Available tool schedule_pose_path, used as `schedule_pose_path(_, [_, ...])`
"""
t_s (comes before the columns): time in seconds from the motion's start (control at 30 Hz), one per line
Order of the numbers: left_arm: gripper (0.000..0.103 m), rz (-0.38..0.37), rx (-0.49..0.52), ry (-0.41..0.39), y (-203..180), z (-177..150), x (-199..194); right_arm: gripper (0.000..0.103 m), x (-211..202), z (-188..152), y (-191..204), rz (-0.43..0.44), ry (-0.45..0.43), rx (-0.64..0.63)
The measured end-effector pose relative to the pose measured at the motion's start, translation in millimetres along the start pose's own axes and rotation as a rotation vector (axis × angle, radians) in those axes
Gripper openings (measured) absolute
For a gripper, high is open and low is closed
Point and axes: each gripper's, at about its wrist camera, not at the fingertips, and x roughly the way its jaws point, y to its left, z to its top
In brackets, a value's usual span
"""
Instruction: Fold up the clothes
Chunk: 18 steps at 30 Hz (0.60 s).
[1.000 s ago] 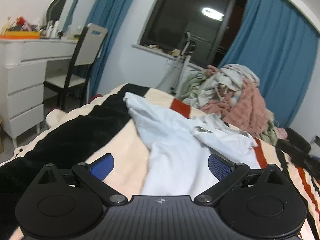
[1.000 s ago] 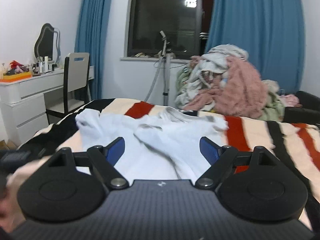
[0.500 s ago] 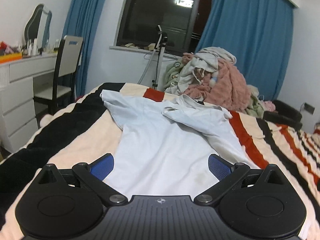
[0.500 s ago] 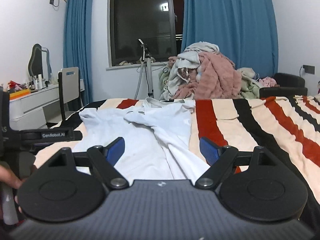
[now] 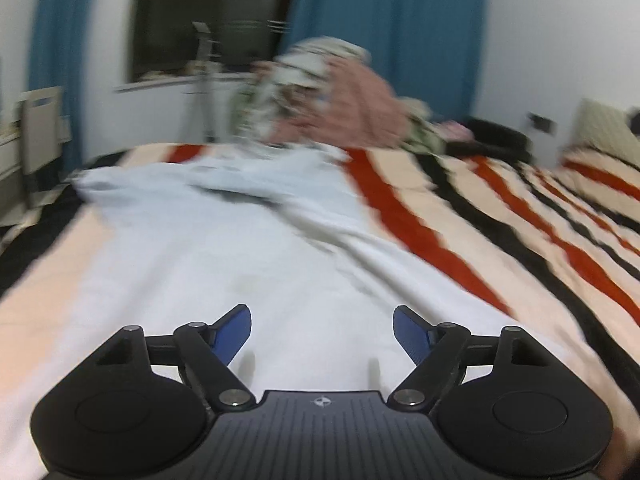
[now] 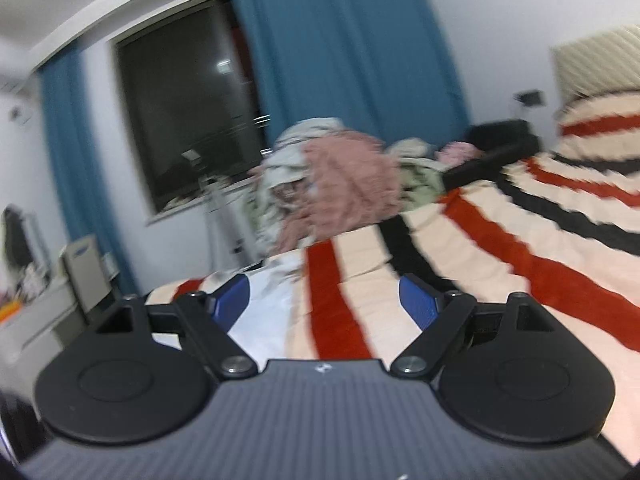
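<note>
Your left gripper [image 5: 322, 330] sits low over the near hem of the pale blue-white cotton shirt [image 5: 248, 256], with its blue-padded fingers [image 5: 232, 332] spread wide and nothing between them; the pads appear to hover just above the cloth, though blur prevents confirming contact. This low, centred position suits a pinch on the bottom edge, so judge it as the approach to the first fold. Your right gripper [image 6: 324, 306] is likewise spread apart and empty, and it is rolled to one side, so the room appears tilted in its view. It points across the right edge of the garment: only a narrow wedge of the shirt [image 6: 260, 312] shows beside its left pad, and most of what lies between the fingers is the striped fleece blanket in cream, red and black [image 6: 500, 280]. Expect to bring this gripper back toward the shirt before closing it. The shirt lies lengthwise away from you on the blanket [image 5: 460, 216], body flat near you and sleeves and collar bunched at the far end, so the far part will probably need smoothing. The fabric is thin and limp; close fully on the hem so it does not slip free. Beyond the bed, a heap of unfolded laundry topped by a pink fuzzy garment [image 5: 336, 96] waits in front of the teal curtain [image 5: 384, 20] and the dark window [image 5: 208, 16].
</note>
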Motion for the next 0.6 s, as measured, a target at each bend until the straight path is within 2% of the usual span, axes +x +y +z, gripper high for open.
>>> schedule_pose_path(0.17, [0.074, -0.200, 0.034, 0.039, -76.5, -12.6, 26.8, 0.084, 8.1, -0.3, -45.1, -0.097, 0.008, 0.108])
schedule_pose_path(0.23, [0.066, -0.271, 0.064, 0.054, -106.6, -19.1, 40.0, 0.084, 12.7, -4.1, -53.8, -0.116, 0.009, 0.124])
schedule_pose_path(0.27, [0.066, -0.299, 0.084, 0.064, -120.9, -22.8, 46.8, 0.084, 14.9, -6.1, -56.6, -0.125, 0.003, 0.124])
schedule_pose_path(0.33, [0.066, -0.330, 0.123, 0.083, -146.2, -29.5, 59.2, 0.084, 20.6, -10.3, -61.1, -0.147, -0.001, 0.114])
schedule_pose_path(0.47, [0.063, -0.333, 0.150, 0.147, -170.8, -43.0, 91.0, 0.084, 35.8, -16.7, -71.0, -0.165, 0.019, 0.121])
schedule_pose_path(0.5, [0.050, -0.318, 0.145, 0.151, -171.9, -45.1, 97.6, 0.084, 40.7, -17.9, -72.5, -0.174, 0.030, 0.113])
schedule_pose_path(0.53, [0.027, -0.293, 0.135, 0.146, -170.2, -46.4, 103.2, 0.084, 45.7, -19.0, -73.9, -0.184, 0.041, 0.105])
schedule_pose_path(0.57, [0.019, -0.281, 0.115, 0.143, -166.8, -46.7, 106.5, 0.084, 48.8, -19.6, -75.0, -0.190, 0.046, 0.101])
schedule_pose_path(0.6, [0.017, -0.286, 0.071, 0.151, -159.2, -44.3, 106.5, 0.084, 50.4, -20.3, -75.4, -0.198, 0.045, 0.098])
